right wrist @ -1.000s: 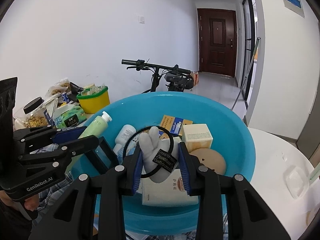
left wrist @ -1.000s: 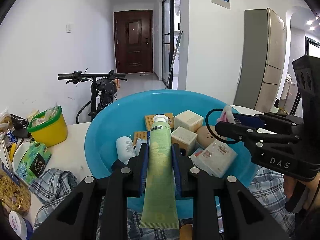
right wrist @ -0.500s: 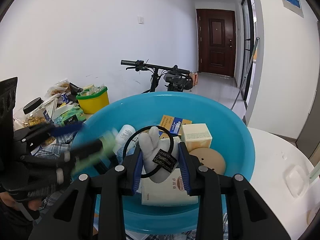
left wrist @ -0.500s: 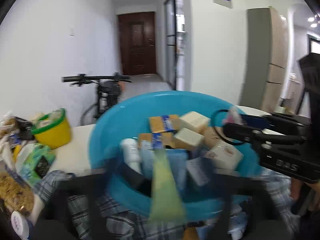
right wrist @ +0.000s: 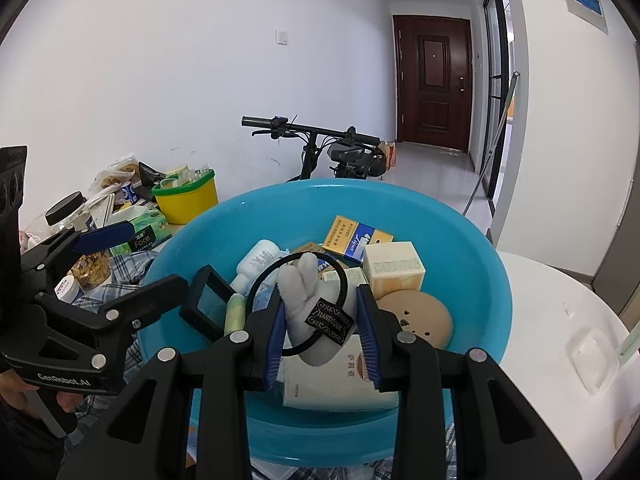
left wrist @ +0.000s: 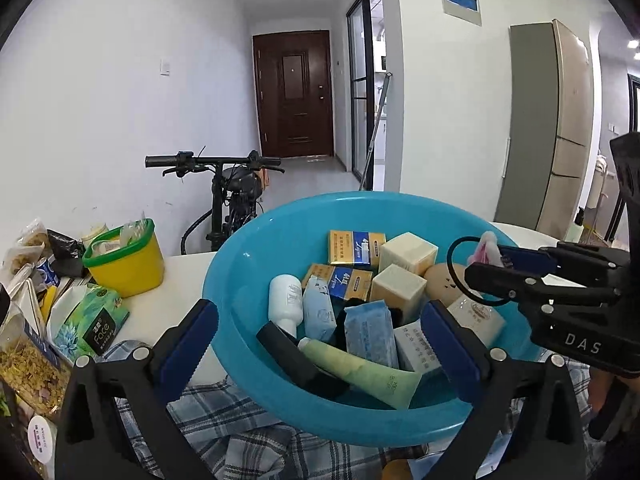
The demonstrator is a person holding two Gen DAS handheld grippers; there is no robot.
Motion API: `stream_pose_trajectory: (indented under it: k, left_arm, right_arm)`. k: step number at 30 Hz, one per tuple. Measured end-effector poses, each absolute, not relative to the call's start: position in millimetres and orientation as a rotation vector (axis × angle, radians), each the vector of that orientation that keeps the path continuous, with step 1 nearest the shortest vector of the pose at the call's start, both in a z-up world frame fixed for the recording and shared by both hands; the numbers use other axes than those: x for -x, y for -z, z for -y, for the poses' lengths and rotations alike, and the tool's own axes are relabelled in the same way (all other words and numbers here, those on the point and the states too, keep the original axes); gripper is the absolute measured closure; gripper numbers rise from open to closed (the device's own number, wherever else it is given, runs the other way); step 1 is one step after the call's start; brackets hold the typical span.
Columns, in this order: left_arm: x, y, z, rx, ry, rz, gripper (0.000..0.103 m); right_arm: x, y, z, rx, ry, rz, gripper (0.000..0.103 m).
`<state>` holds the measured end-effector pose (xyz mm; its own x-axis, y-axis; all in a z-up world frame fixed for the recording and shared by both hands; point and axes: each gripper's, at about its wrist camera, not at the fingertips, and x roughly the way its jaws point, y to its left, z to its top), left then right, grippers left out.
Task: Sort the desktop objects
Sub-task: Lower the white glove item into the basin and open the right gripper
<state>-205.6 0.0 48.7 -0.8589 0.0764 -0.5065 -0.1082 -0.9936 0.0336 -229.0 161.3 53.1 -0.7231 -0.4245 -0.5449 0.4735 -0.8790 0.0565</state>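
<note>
green tube [left wrist: 360, 368] dropped into basin [left wrist: 248, 264]; left tool [left wrist: 320, 332] now spread wide, empty; right tool [right wrist: 320, 332] pinching plush hair tie [right wrist: 316, 312]

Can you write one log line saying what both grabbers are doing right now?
left gripper: open, empty | soft green tube: lying in round blue plastic basin | right gripper: shut on grey plush hair tie, above basin

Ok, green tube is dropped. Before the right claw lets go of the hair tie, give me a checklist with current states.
1. Left claw open, nothing between its pads: ok.
2. Pale green squeeze tube lying inside the round blue plastic basin: ok.
3. Right claw shut on the grey plush bunny hair tie with black elastic loop: ok.
4. Hair tie above the basin: ok.
5. Left claw clear of the drop path: cannot tell.
</note>
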Motion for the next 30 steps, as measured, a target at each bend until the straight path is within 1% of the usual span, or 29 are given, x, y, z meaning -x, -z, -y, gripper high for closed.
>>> stream_pose_trajectory:
  k: [14,19,30]
  left_arm:
    - [207.8,-40.5,-1.6,0.832,-2.915,-0.106,0.000]
    - [210.0,-39.4,2.6,0.860,-2.885,-0.049,0.000]
    - [209.2,-42.2,4.6,0.867,-2.876,-0.028,0.000]
  right_arm:
    - [229.8,-52.8,-160.3,-0.776,2.533,-0.119,0.071]
    - [229.9,-50.9,-157.1,-0.781,2.529,-0.125,0.071]
    - [229.2,-49.2,-154.9,-0.783,2.526,-0.131,0.070]
